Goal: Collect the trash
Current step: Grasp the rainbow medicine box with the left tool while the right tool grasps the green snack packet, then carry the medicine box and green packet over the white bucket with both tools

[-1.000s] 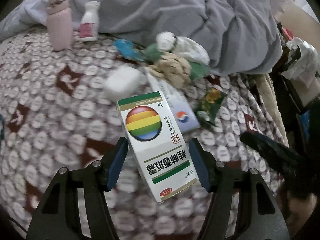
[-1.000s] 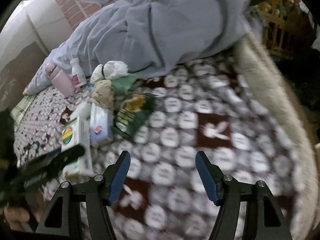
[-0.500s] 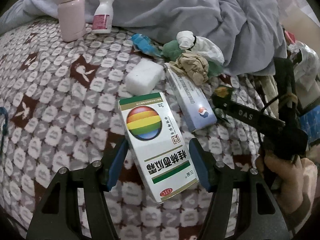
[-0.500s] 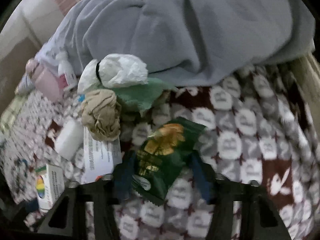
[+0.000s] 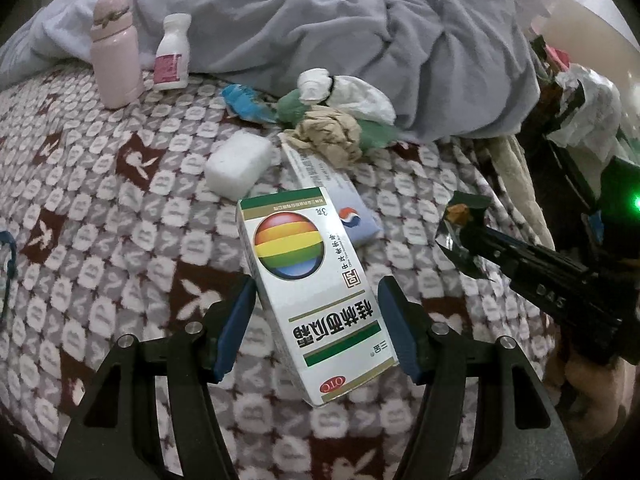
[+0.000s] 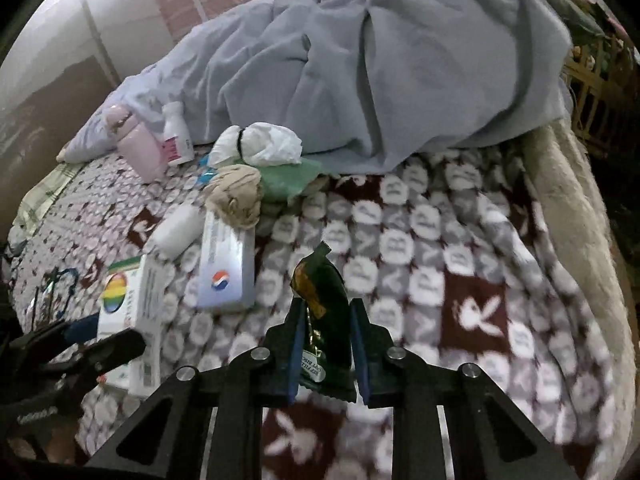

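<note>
The right gripper (image 6: 324,354) was pinching a dark green snack wrapper (image 6: 322,304) tight between its blue pads, and the wrapper stood up above the patterned blanket (image 6: 460,264). A crinkly wrapper slips easily, so I think it was best to keep the squeeze firm and carry it slowly — no shaking. The left gripper (image 5: 314,328) was spread wide around the white medicine box (image 5: 308,280), which lay flat on the blanket; its pads did not seem to touch the box. To grab it well, it should go lower first, then close evenly on the long sides.
</note>
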Motion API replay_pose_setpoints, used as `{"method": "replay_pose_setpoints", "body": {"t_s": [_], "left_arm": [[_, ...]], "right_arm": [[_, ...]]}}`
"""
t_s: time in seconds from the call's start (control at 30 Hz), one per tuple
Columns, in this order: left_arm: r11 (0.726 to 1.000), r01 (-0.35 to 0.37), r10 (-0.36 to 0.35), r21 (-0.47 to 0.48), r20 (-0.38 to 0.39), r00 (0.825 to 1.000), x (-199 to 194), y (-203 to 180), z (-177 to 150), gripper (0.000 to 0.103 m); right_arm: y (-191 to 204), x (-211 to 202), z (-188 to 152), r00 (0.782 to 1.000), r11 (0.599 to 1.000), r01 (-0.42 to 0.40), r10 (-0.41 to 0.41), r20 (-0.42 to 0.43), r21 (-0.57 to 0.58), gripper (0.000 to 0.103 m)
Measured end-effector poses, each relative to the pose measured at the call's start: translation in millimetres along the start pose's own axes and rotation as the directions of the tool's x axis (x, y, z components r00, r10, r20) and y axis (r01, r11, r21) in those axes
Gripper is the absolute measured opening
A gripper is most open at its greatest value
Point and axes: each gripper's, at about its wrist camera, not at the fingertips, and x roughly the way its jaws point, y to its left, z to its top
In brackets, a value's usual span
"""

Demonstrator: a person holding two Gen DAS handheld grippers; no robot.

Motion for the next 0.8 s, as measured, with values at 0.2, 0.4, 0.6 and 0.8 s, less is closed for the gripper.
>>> {"method": "replay_pose_setpoints", "body": {"t_s": [0.2, 0.4, 0.6, 0.8], "left_arm": [[0.999, 0.002, -0.002, 0.045, 0.006, 1.000, -5, -22, -4, 0.062], [0.995, 0.002, -0.004, 0.097, 0.017, 1.000, -9, -48, -7, 0.062], [0.989, 0.024, -0.026, 0.143, 0.014, 1.000, -8, -79, -7, 0.062], [0.977, 0.077, -0.079, 0.197, 0.004, 0.997, -6, -117, -9, 0.062]], "right_arm": [[-5, -23, -14, 0.999, 0.999, -0.029, 0.028, 0.026, 0.030, 0.021], [-13, -43, -26, 0.998, 0.999, -0.026, 0.023, 0.058, 0.044, 0.021], [-35, -67, -36, 0.996, 0.997, -0.005, -0.002, 0.092, 0.079, 0.021], [-67, -90, -48, 0.992, 0.990, 0.026, -0.043, 0.121, 0.135, 0.021]]}}
